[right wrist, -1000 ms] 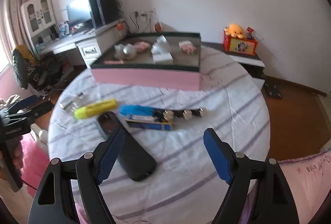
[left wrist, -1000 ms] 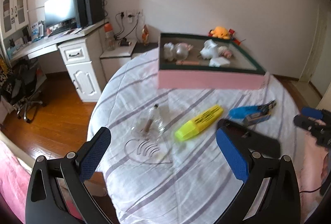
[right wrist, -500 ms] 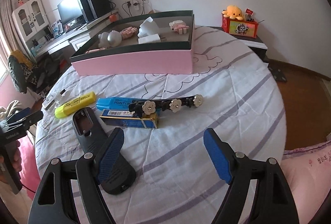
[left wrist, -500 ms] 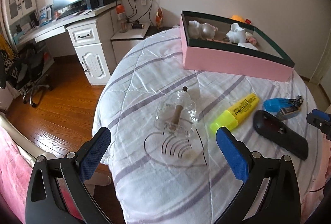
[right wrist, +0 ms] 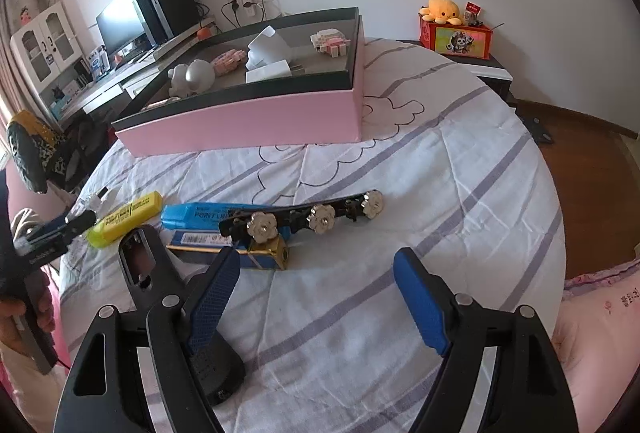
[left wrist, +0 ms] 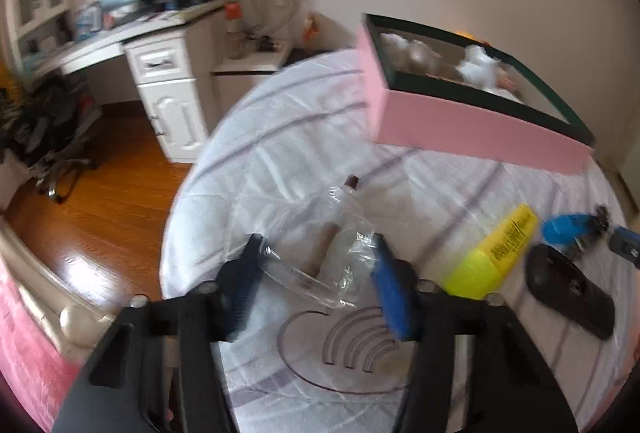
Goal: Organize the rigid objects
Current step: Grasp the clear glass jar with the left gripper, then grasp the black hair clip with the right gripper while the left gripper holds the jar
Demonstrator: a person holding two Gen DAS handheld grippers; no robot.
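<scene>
- The left claw [left wrist: 320,273] has just been closing, and its blue pads now sit against either side of a clear glass flask [left wrist: 320,245] lying on the round tabletop [right wrist: 460,173], which wears a striped white cloth.
- Just right of the flask lie a yellow highlighter [left wrist: 492,253], a blue highlighter [left wrist: 568,227] and a black remote-like case [left wrist: 568,289].
- The right claw [right wrist: 316,293] hangs with its jaws wide apart and nothing between them, its left finger in front of the black case.
- Just beyond it lie a black strip with three flower-shaped metal knobs [right wrist: 316,219] and a small blue-and-gold box [right wrist: 240,251].
- A pink box with a dark rim [right wrist: 256,121] stands at the far side, holding small white and pink figures.
- A white desk with a monitor [left wrist: 160,45] stands off to the far left.
</scene>
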